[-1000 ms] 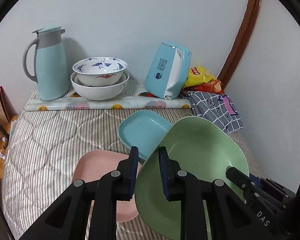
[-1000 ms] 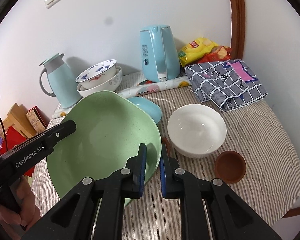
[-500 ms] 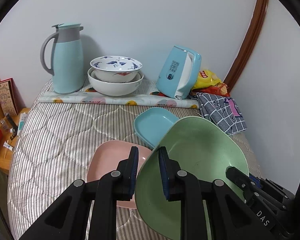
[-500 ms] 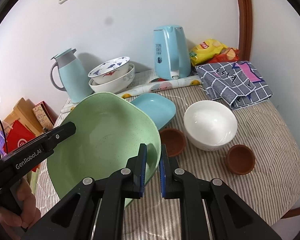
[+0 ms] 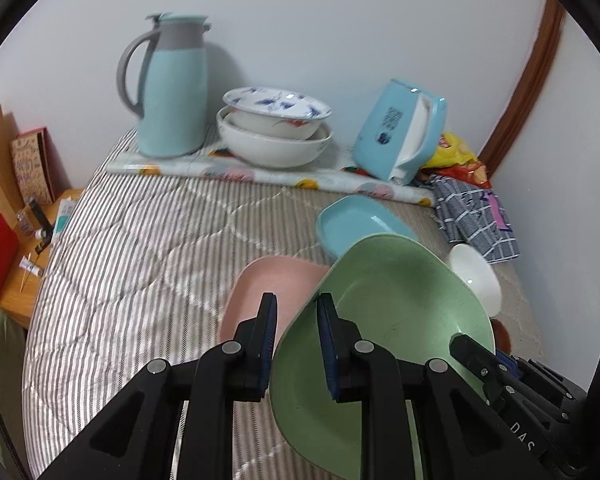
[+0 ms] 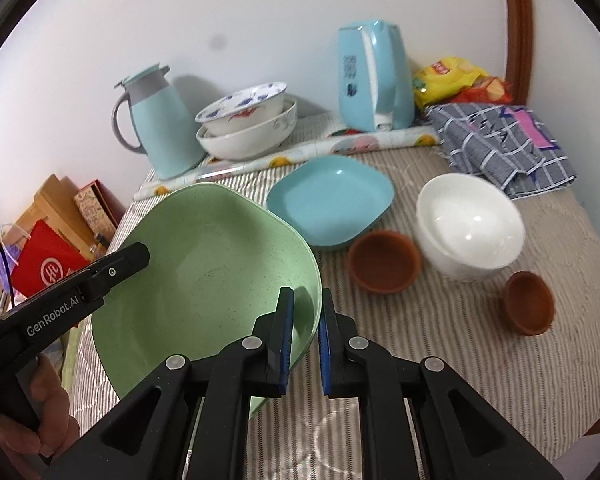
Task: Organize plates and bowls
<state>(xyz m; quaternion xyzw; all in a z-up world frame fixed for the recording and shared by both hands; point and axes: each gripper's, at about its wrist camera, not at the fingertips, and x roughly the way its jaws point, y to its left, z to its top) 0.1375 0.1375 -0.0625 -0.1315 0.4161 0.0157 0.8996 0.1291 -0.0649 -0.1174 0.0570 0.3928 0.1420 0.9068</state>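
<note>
Both grippers hold a large green plate (image 5: 384, 320) tilted above the table. My left gripper (image 5: 297, 312) is shut on its left rim; my right gripper (image 6: 305, 306) is shut on its right rim, and the green plate (image 6: 208, 264) fills the left of the right wrist view. A pink plate (image 5: 272, 288) lies under it on the striped cloth. A blue plate (image 6: 330, 200) lies behind, also in the left wrist view (image 5: 356, 224). A white bowl (image 6: 470, 226) and two small brown bowls (image 6: 384, 266) (image 6: 528, 302) sit to the right.
At the back stand a teal thermos (image 5: 172, 88), two stacked patterned bowls (image 5: 274, 128), a blue kettle (image 5: 400, 132), snack bags (image 6: 456, 80) and a checked cloth (image 6: 504, 144). Boxes and a red bag (image 6: 48, 268) sit beyond the left table edge.
Both grippers have moved with the green plate to the right and back; the blue plate, white bowl and brown bowls are now more in view. The grip is unchanged.
</note>
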